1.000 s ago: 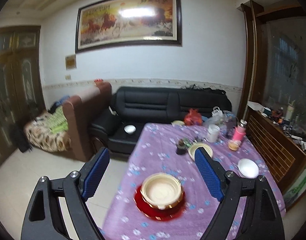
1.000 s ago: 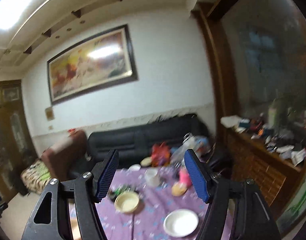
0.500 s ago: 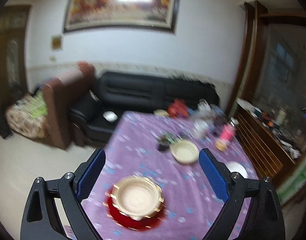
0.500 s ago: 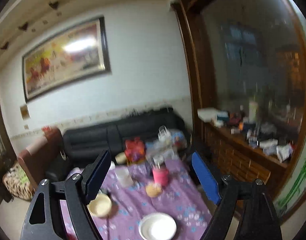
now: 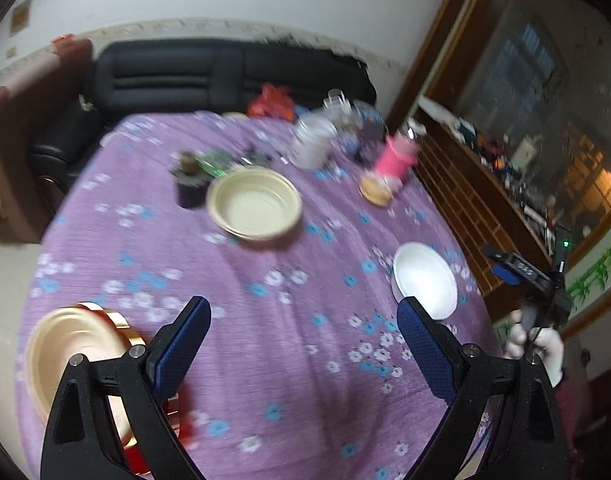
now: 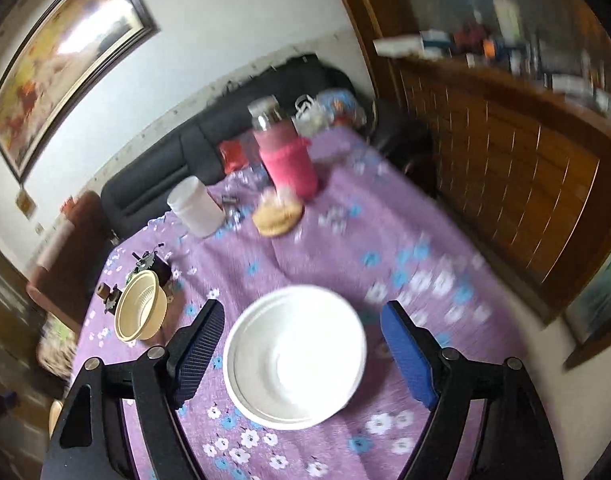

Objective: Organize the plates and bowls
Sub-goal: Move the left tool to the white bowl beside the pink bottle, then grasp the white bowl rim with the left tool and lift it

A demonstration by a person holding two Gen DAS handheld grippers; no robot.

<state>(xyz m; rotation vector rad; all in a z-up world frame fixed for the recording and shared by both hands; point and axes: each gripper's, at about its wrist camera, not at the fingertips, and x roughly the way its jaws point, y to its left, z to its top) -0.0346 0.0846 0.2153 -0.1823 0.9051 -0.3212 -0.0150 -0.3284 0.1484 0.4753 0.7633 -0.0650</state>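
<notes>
On the purple flowered tablecloth (image 5: 289, 344), my left gripper (image 5: 301, 312) hangs open over bare cloth with nothing between its fingers. A gold bowl (image 5: 73, 352) on a red plate (image 5: 177, 420) sits at its lower left, partly hidden by the left finger. A cream bowl (image 5: 255, 208) stands mid-table. My right gripper (image 6: 301, 312) hovers over a white bowl (image 6: 295, 356). Its jaws are closing, and the bowl lies between the pads, which stand clear of the rim. The white bowl (image 5: 423, 280) also shows near the table's right edge, and the cream bowl (image 6: 139, 312) at the left.
A pink bottle (image 6: 287, 160), a white jar (image 6: 195, 208) and a small tan dish (image 6: 277, 212) stand at the far end, with a dark little pot (image 5: 189, 184) by the cream bowl. A black sofa (image 5: 225, 68) lies beyond. A wooden cabinet (image 6: 505, 160) runs along the right.
Both grippers have dropped and tipped down toward the table. The left one shifted right, leaving the gold bowl at its lower left. The right one now frames the white bowl.
</notes>
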